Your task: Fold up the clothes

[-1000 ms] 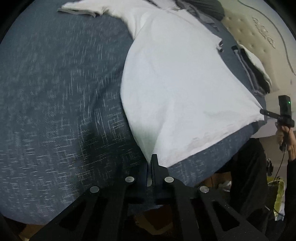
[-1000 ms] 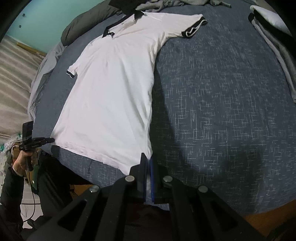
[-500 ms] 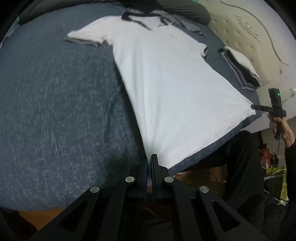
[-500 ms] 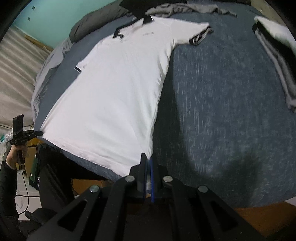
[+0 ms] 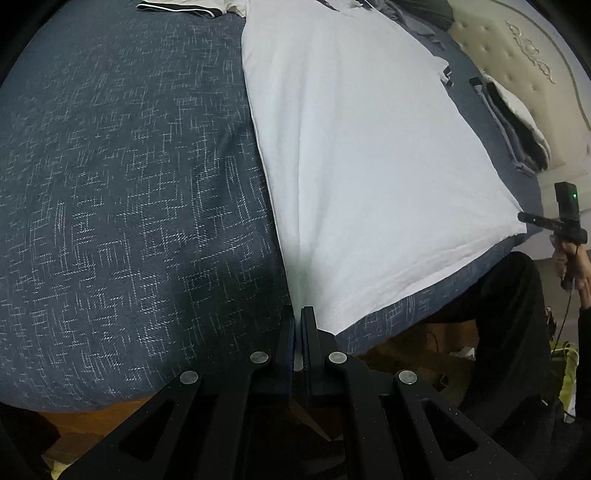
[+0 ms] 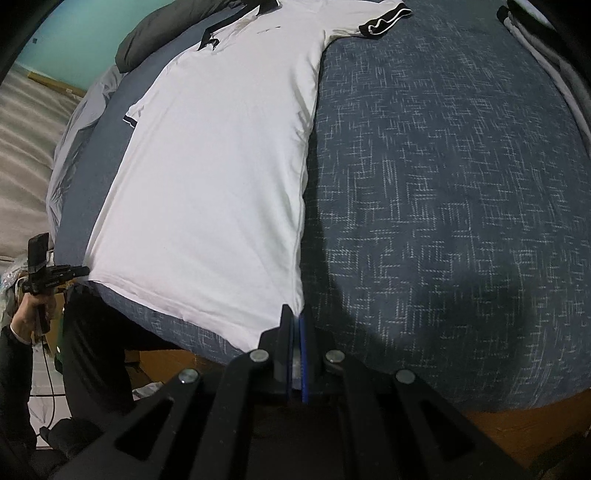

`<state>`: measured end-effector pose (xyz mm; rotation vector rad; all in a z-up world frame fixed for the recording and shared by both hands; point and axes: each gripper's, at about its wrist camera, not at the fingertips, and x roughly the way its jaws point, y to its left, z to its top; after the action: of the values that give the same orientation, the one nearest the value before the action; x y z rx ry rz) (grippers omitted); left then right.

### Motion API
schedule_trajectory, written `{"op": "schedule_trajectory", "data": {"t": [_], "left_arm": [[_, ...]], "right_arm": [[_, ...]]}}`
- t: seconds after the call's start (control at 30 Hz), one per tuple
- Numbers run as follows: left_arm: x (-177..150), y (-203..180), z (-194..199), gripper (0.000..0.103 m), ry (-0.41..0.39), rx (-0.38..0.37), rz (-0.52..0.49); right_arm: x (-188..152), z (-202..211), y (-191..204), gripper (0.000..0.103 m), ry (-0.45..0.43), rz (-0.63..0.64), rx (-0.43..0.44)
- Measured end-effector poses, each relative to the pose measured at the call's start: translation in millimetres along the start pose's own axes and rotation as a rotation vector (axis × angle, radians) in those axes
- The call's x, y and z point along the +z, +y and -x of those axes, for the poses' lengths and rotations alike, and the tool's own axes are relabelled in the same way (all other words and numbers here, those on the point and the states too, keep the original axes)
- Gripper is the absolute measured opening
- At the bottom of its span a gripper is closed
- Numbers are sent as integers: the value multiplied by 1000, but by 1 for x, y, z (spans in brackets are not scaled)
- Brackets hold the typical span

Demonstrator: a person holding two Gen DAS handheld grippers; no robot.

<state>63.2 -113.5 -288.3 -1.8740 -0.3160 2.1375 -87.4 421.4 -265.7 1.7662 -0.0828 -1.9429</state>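
Note:
A white polo shirt point(image 5: 362, 155) with black collar and sleeve trim lies spread flat on a dark blue patterned bed cover point(image 5: 129, 192). My left gripper point(image 5: 298, 317) is shut on the shirt's near hem corner at the bed's edge. In the right wrist view the same shirt point(image 6: 221, 177) stretches away, and my right gripper point(image 6: 295, 317) is shut on its other hem corner. Each gripper shows small in the other's view: the right gripper point(image 5: 524, 218) at the far hem corner, the left gripper point(image 6: 83, 271) likewise. The hem is pulled taut between them.
A stack of folded clothes point(image 5: 513, 122) sits by the padded headboard point(image 5: 517, 48). A dark pillow point(image 6: 166, 33) and grey garments lie beyond the collar. The person's dark trousers point(image 5: 506, 325) stand against the bed's edge. Bare blue cover point(image 6: 443, 184) spreads right of the shirt.
Both grippers have sunk toward the bed with the hem corners still held. The shirt now lies flatter and fills more of each view.

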Motion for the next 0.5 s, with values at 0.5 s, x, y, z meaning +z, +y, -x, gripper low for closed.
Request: {"op": "schedule_trajectory", "data": {"t": [0.5], "left_arm": [[1,6,3,4,1,10,7]], "right_arm": [[-12,-10,-9,3,16,-8,22]]}}
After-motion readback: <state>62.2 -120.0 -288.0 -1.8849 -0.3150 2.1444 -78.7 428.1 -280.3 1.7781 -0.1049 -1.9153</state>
